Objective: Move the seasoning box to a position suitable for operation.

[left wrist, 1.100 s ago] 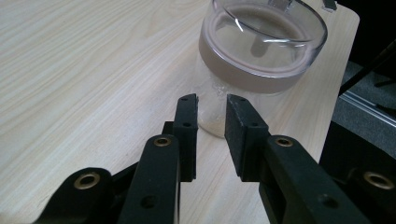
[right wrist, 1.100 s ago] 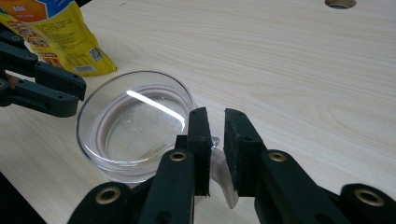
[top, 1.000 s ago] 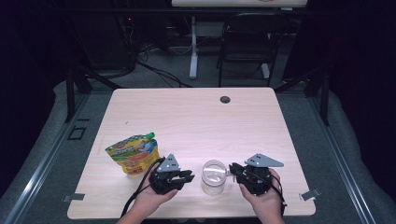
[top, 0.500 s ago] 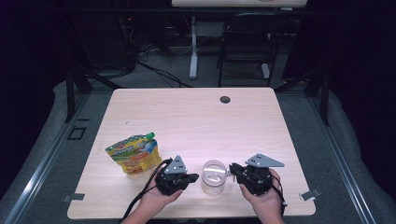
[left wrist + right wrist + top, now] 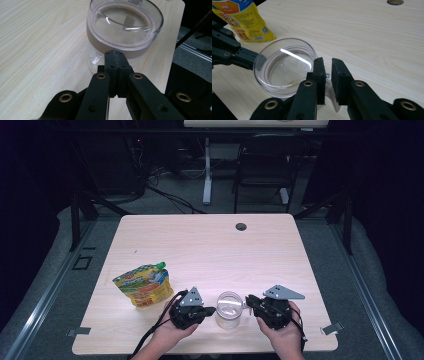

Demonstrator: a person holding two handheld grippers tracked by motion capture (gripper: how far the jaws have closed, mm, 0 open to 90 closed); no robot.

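Steadying a clear glass jar (image 5: 228, 310) near the lower edge of the table (image 5: 210, 245), I work with both grippers in the high view. The jar stands upright at lower centre of the frame, directly between my left gripper (image 5: 212, 310) and my right gripper (image 5: 246, 303). Both are close in on its sides, left and right, and about equally near. A yellow snack pouch (image 5: 144, 285) lies flat to the left of the left hand, apart from the jar.

In the left gripper view, the left gripper (image 5: 114, 53) has just been closing, with nothing between its jaws; they now stand pressed together. Their joined tip points at the jar's wall just under the lid (image 5: 125, 23), at centre frame. Whether the tip touches the glass I cannot tell.

In the right gripper view, the right gripper (image 5: 327, 67) sits at lower centre with its jaws nearly together. They are pinching a small clear tab (image 5: 327, 75) at the rim of the lid (image 5: 284, 65), which spreads to the left. The left gripper's black linkage (image 5: 237, 53) enters from the left edge to meet the jar's far side.

My reading: the next move turns on the right pinch lifting the lid while the left tip braces the jar.
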